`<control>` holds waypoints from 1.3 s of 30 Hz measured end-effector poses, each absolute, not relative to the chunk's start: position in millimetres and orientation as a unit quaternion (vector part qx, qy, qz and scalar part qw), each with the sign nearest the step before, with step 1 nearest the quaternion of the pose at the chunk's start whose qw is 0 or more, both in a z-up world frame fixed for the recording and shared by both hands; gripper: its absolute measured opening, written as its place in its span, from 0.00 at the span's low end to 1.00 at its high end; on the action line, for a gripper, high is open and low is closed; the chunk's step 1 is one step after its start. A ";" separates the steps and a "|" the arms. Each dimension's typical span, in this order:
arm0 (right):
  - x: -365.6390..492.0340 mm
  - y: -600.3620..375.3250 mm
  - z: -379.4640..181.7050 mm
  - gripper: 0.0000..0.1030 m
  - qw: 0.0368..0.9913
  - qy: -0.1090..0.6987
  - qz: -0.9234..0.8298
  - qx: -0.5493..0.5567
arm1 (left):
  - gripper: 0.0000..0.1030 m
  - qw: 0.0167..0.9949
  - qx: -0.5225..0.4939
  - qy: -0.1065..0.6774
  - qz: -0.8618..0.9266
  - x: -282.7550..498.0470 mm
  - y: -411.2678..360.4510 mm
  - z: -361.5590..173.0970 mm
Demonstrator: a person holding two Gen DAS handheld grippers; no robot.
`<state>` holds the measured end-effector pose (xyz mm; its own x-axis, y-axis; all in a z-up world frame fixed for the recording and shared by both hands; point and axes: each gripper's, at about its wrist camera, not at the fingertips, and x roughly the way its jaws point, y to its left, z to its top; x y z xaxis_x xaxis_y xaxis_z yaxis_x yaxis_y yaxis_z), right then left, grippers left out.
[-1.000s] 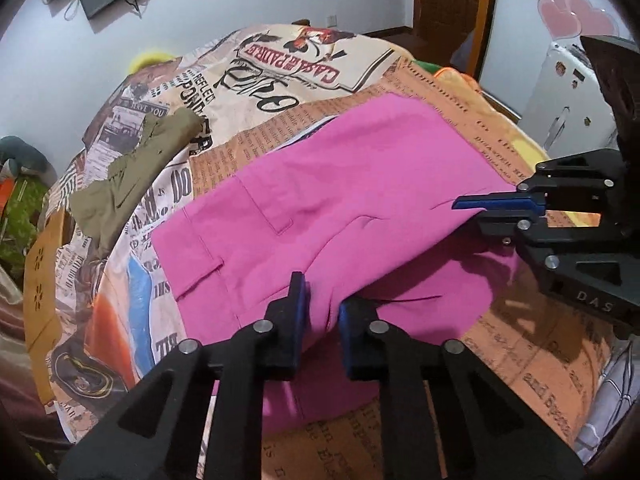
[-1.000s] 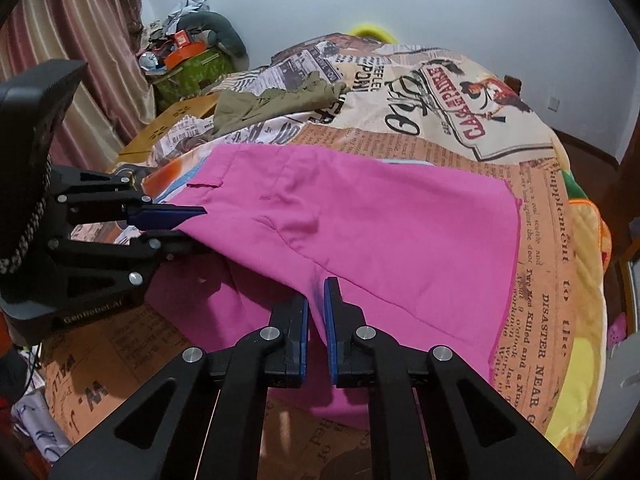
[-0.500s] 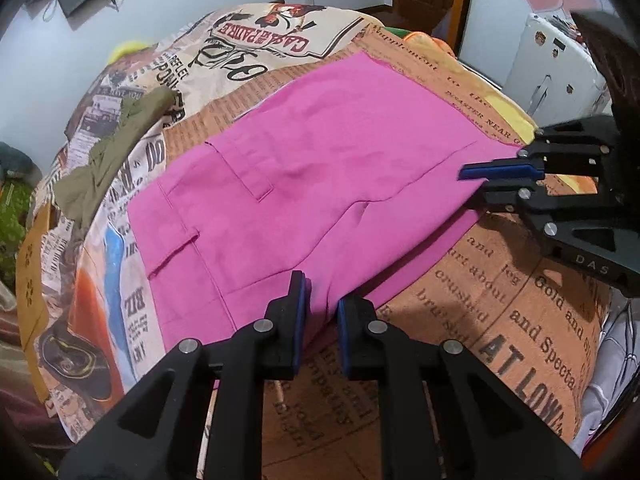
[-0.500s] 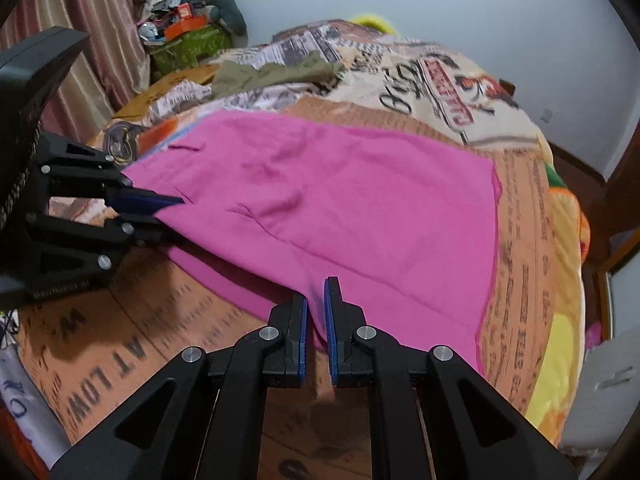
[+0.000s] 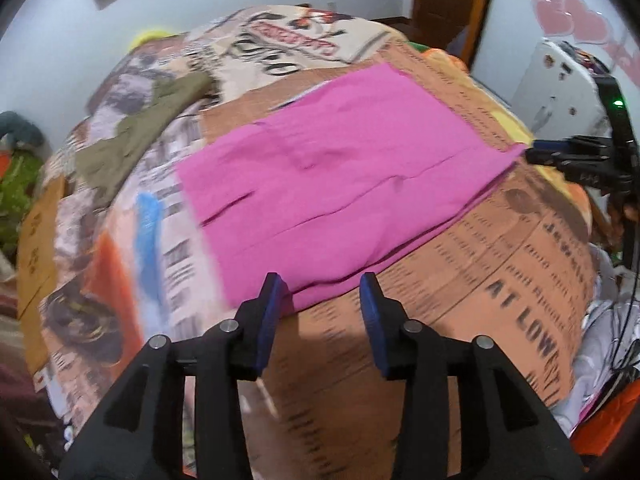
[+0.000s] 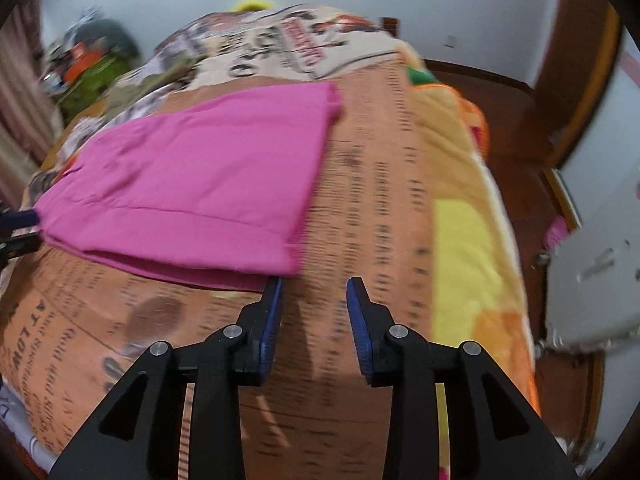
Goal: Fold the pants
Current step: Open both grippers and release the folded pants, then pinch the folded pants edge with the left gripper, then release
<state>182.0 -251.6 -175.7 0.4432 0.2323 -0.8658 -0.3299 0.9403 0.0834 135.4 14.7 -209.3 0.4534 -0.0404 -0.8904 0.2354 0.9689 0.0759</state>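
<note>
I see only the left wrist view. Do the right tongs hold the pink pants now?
Observer: No. In the right wrist view the right tongs stand open, their jaws having just been opening. Only bedspread shows between them, and the pink pants lie flat just off one fingertip.
Operator: What hangs at the far left of that view?
Observer: A striped curtain, next to a blurred pile of clutter.

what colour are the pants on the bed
Bright pink folded fabric pants, plain with no pattern; clearest in the left wrist view.
</note>
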 end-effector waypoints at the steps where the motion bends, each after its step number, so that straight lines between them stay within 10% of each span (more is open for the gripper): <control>1: 181.5 -256.0 -172.8 0.29 0.851 0.497 0.161 -0.045 | 0.40 0.849 0.088 0.516 -0.072 132.9 22.8 -206.2; 18: 190.9 -221.8 -175.7 0.44 0.846 0.490 0.210 -0.001 | 0.38 0.844 -0.035 0.535 -0.032 154.7 55.7 -218.4; 22: 191.1 -222.9 -198.9 0.44 0.827 0.523 0.206 0.009 | 0.11 0.850 -0.013 0.527 0.000 151.7 56.5 -218.2; 39: 186.4 -230.3 -204.2 0.44 0.824 0.527 0.209 0.012 | 0.03 0.836 0.000 0.548 0.032 139.6 80.9 -237.6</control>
<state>186.4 -230.3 -204.2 0.3571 0.3564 -0.8634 -0.3318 0.9125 0.2395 139.6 80.9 -237.6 0.3981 0.0542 -0.9157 -0.0539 0.9979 0.0357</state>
